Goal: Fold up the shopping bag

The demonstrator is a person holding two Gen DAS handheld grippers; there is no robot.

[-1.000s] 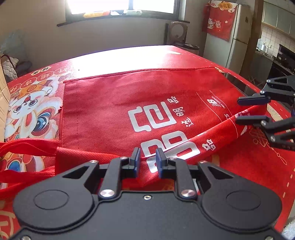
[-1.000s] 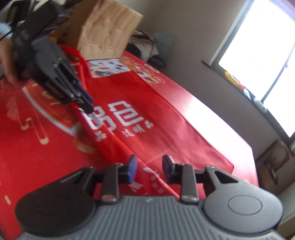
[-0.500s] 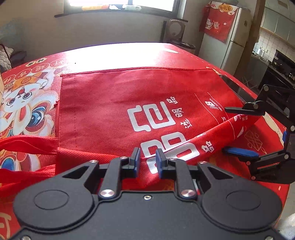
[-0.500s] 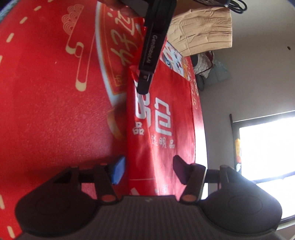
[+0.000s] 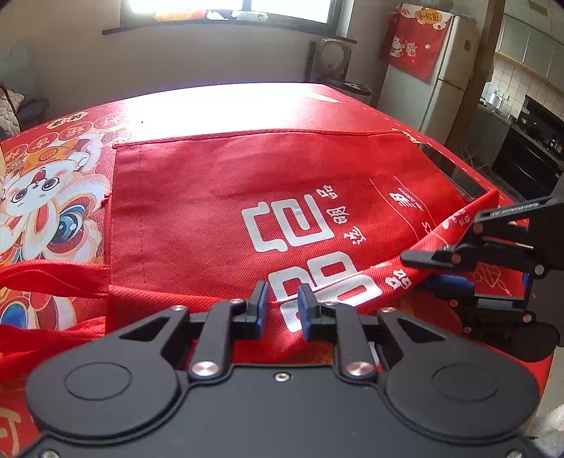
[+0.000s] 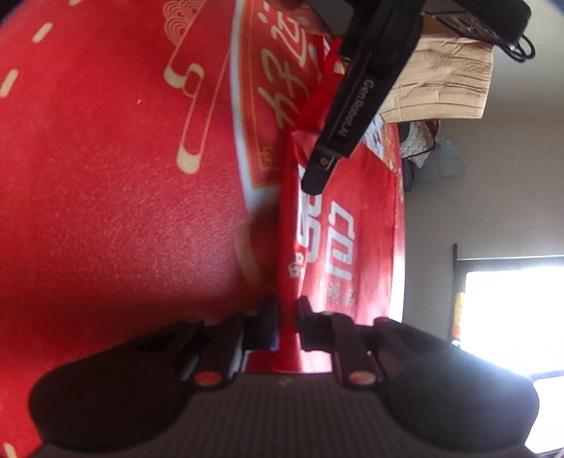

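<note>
Left wrist view: left gripper (image 5: 281, 303) pinches the near folded edge of the red shopping bag (image 5: 268, 197) on a red printed tablecloth (image 5: 53, 183); right gripper (image 6: 285, 317), closing, pinches the bag's side fold; bag handles (image 5: 53, 278) run off-frame

Kitchen-dining room, daylight.
Bright window (image 5: 229, 8) top centre, grey wall (image 5: 176, 60) below; fridge (image 5: 444, 88) upper right with red hanging; black oven (image 5: 528, 155) far right; cardboard box (image 6: 444, 81) upper right.
</note>
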